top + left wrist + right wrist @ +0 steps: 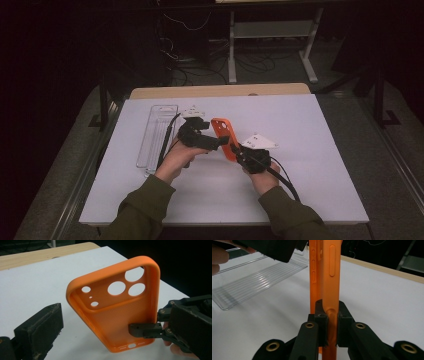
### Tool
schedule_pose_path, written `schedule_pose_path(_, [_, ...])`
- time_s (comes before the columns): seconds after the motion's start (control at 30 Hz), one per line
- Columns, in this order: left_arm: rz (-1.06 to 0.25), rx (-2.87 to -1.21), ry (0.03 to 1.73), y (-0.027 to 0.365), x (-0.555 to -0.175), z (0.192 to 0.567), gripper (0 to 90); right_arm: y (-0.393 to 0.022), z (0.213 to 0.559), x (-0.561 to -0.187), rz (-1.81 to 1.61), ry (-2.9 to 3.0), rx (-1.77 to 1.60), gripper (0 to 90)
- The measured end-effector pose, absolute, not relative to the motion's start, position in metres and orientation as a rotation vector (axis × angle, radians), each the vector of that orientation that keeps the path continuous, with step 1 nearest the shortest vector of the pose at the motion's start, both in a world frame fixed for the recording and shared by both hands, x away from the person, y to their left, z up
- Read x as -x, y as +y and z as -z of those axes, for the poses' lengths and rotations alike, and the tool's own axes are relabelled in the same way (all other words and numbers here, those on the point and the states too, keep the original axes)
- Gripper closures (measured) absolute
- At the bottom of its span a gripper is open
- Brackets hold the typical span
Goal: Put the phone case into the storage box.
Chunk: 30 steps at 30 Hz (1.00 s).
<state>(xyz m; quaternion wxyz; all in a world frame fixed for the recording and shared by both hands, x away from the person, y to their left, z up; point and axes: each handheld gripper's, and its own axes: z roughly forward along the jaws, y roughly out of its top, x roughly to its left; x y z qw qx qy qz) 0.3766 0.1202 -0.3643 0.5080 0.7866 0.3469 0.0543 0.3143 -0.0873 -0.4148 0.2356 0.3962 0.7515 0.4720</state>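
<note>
An orange phone case (224,137) stands upright above the white table top, its inside and camera holes facing my left gripper (220,142). My right gripper (239,151) is shut on the case's lower side edge (329,315), one pad on each face. In the left gripper view the case (117,312) is straight ahead, with the right gripper's fingers (142,330) clamping its lower right edge. One foam pad (42,327) of my left gripper shows at the lower left, well apart from the case; nothing is pressed by it. The left gripper's dark jaw also hangs near the case's top (274,247).
A long clear plastic tray (157,135) lies on the left part of the white sheet (310,160), just beyond my left hand. A wooden table edge (220,91) runs along the back. Dark floor, cables and a white stand lie behind the table.
</note>
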Motion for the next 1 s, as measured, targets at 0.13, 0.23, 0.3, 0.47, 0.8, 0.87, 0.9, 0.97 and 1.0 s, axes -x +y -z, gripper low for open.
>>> schedule_pose_path(0.13, [-0.129,-1.889,0.835,0.119,-0.377,0.365,0.0,-0.086,0.415,-0.314,-1.291,2.063,-1.069,80.7])
schedule_pose_path(0.23, [-0.127,-1.885,0.827,0.119,-0.377,0.365,0.0,-0.083,0.415,-0.312,-1.296,2.063,-1.071,80.7])
schedule_pose_path(0.3, [-0.13,-1.883,0.829,0.119,-0.377,0.365,0.0,-0.081,0.415,-0.311,-1.3,2.066,-1.072,80.7])
schedule_pose_path(0.47, [-0.133,-1.872,0.838,0.117,-0.377,0.367,0.0,-0.078,0.415,-0.309,-1.31,2.066,-1.066,80.7])
schedule_pose_path(0.8, [-0.125,-1.817,0.892,0.114,-0.376,0.369,0.0,-0.075,0.415,-0.306,-1.315,2.078,-1.054,80.6])
schedule_pose_path(0.87, [-0.122,-1.814,0.897,0.114,-0.376,0.369,0.0,-0.074,0.415,-0.306,-1.308,2.086,-1.052,80.6])
schedule_pose_path(0.9, [-0.122,-1.813,0.896,0.114,-0.376,0.369,0.0,-0.074,0.415,-0.306,-1.308,2.085,-1.051,80.6])
schedule_pose_path(0.97, [-0.122,-1.811,0.896,0.114,-0.375,0.369,0.0,-0.073,0.416,-0.305,-1.304,2.085,-1.052,80.6])
schedule_pose_path(1.0, [-0.122,-1.81,0.896,0.114,-0.375,0.369,0.0,-0.073,0.416,-0.305,-1.303,2.084,-1.052,80.6])
